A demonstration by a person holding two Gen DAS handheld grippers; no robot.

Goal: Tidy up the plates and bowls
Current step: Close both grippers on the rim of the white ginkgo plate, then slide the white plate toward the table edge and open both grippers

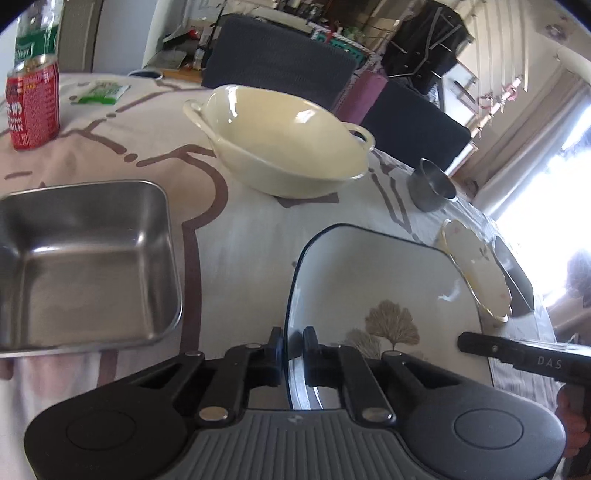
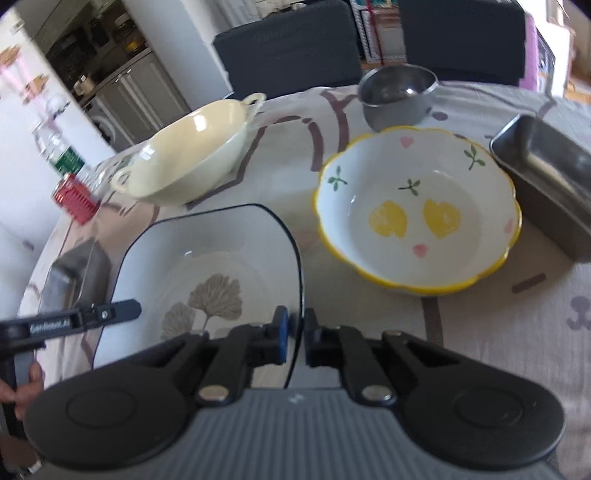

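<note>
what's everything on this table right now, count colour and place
square white plate with black rim and tree print: 1, near centre, pinched at both side edges
cream two-handled ceramic bowl: 1, behind plate
white scalloped bowl with yellow rim: 1, right of plate
round grey metal cup: 1, far side
steel rectangular trays: 2, silver, left and right
red drink can: 1, far left
clear bottle with green label: 1, behind can
left gripper: black, shut on plate
right gripper: black, shut on plate

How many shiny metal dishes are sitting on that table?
3. A square metal tray sits left of the tree-patterned plate, a round metal bowl sits at the far edge, and a rectangular metal pan sits right of the flowered bowl. Others may be hidden.
</note>
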